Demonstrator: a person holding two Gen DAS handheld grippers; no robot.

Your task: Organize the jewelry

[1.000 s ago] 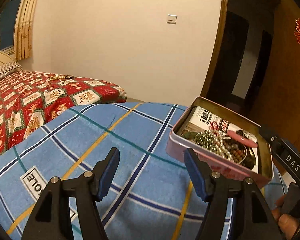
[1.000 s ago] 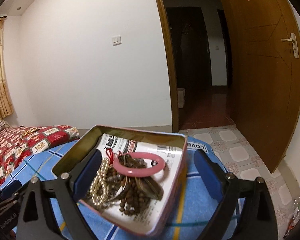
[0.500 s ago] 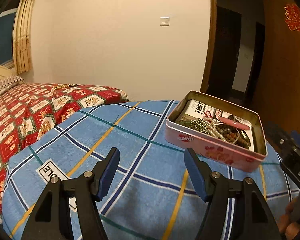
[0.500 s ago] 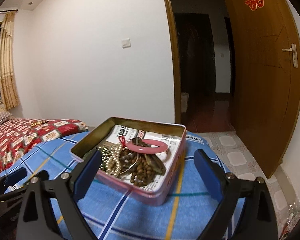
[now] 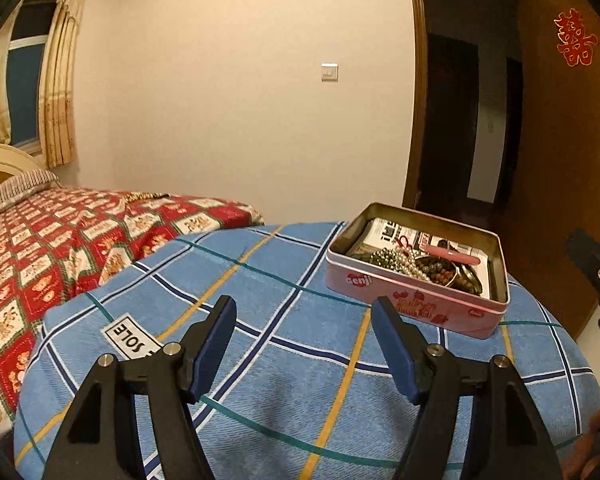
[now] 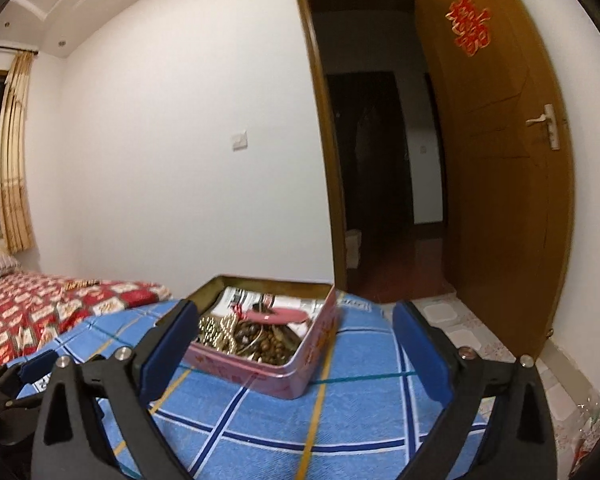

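A pink tin (image 5: 416, 300) is seen resting on the blue plaid cloth (image 5: 260, 320), lid off, with beads (image 5: 400, 258) and a pink bangle (image 5: 454, 249) heaped inside. The left gripper (image 5: 302, 344) is held wide apart, empty, short of the tin. The right gripper (image 6: 296, 340) is likewise spread wide, empty, with the tin seen between its fingers, untouched.

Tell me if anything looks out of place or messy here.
One thing stands out: a beaded strand lies loose on the red bedspread, far from the pink tin on the blue blanket. Inside the tin, pearls, brown beads and a pink bangle sit in one tangled heap. Nothing looks spilled or damaged.
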